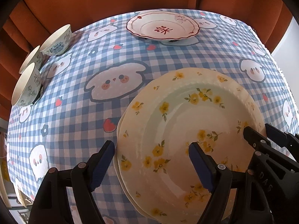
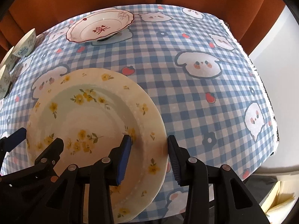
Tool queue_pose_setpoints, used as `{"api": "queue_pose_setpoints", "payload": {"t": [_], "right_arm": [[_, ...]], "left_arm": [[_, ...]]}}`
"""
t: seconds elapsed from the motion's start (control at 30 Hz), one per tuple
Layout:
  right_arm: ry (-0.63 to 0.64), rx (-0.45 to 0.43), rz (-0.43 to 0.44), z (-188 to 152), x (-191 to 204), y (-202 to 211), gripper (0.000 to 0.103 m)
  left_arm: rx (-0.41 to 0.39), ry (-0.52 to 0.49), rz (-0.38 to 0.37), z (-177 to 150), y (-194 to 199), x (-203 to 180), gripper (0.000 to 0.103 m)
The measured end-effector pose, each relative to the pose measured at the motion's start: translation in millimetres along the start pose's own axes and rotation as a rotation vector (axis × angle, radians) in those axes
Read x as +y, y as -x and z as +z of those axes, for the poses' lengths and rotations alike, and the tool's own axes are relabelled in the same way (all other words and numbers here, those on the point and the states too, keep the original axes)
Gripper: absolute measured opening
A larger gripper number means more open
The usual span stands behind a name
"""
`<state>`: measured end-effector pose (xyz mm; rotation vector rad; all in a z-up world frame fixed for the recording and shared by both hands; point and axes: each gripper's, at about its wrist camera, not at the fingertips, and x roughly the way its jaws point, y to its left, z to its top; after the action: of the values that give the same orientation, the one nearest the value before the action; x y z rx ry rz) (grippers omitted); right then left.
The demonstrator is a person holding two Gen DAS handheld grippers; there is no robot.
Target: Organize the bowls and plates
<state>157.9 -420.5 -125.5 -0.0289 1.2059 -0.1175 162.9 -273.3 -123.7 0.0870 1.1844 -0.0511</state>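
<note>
Right gripper (image 2: 149,156), nearest the lens: its jaws straddle the right rim of the cream, yellow-flowered ceramic plate (image 2: 89,115), one pad over the well, one outside; whether the pads press cannot be told. Left gripper (image 1: 151,160) straddles the left rim, jaws apart. The round plate, without a long axis, lies flat between both claws, atop a like plate on the blue checked tablecloth (image 2: 186,100). Beyond: red-rimmed white plate (image 1: 162,26); three blue-patterned bowls (image 1: 56,41) far left.
</note>
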Motion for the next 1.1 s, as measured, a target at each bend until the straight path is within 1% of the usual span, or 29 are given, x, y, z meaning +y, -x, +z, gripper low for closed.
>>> {"api": "queue_pose_setpoints", "payload": {"t": [0.1,0.17,0.23,0.33,0.4,0.57,0.63,0.7,0.87,0.97,1.1], "right_arm": [[0.001,0.002,0.004,0,0,0,0.043],[-0.01,0.01,0.013,1,-1,-1,0.046],[-0.036,0.02,0.036,3,-5,-1,0.046],[-0.066,0.031,0.046,4,-7,2,0.046],[-0.074,0.023,0.035,5,-6,7,0.046],[-0.084,-0.019,0.077,7,7,29,0.047],[-0.08,-0.035,0.094,9,15,39,0.057],[-0.074,-0.055,0.098,12,22,49,0.062],[-0.056,-0.1,0.113,29,41,65,0.063],[-0.055,-0.128,0.111,42,48,72,0.063],[-0.057,-0.167,0.114,65,52,77,0.065]], "left_arm": [[0.002,0.003,0.001,0,0,0,0.083],[0.008,0.006,-0.005,-1,1,1,0.083],[0.012,0.001,-0.019,-1,4,3,0.083],[0.002,-0.016,-0.034,-2,10,5,0.083],[-0.013,-0.026,-0.051,-1,15,8,0.083],[-0.048,-0.018,-0.087,3,30,21,0.083],[-0.063,-0.02,-0.096,6,36,26,0.083],[-0.08,-0.016,-0.099,9,42,34,0.084],[-0.124,-0.007,-0.101,26,50,50,0.085],[-0.156,-0.001,-0.116,43,53,57,0.086],[-0.187,0.005,-0.108,66,54,61,0.087]]}}
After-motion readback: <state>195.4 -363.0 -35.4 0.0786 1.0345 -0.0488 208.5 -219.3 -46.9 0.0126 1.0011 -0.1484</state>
